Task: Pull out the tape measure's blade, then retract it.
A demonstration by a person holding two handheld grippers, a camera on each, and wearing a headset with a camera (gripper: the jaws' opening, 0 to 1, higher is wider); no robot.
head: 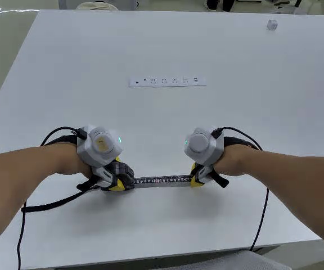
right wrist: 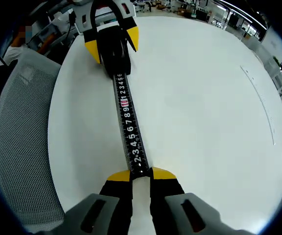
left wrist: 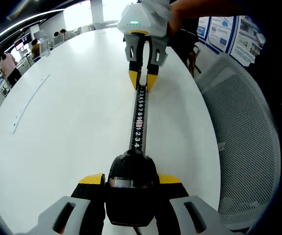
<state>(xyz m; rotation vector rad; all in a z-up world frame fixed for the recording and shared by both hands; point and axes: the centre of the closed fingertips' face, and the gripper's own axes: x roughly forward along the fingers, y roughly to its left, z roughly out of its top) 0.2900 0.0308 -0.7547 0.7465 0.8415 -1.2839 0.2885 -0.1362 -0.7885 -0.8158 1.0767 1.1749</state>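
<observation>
Low in the middle of the head view, the left hand-held gripper (head: 110, 181) is clamped around the black tape measure case (head: 124, 178) on the white worktop (head: 162, 50). The right hand-held gripper (head: 198, 177) pinches the end of the blade (head: 162, 180), which lies stretched out between them, numbers up.

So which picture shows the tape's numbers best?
The right gripper view: the blade runs up the middle, numbers big and readable. The left gripper view shows them smaller; the head view shows a thin strip, numbers too tiny.
</observation>
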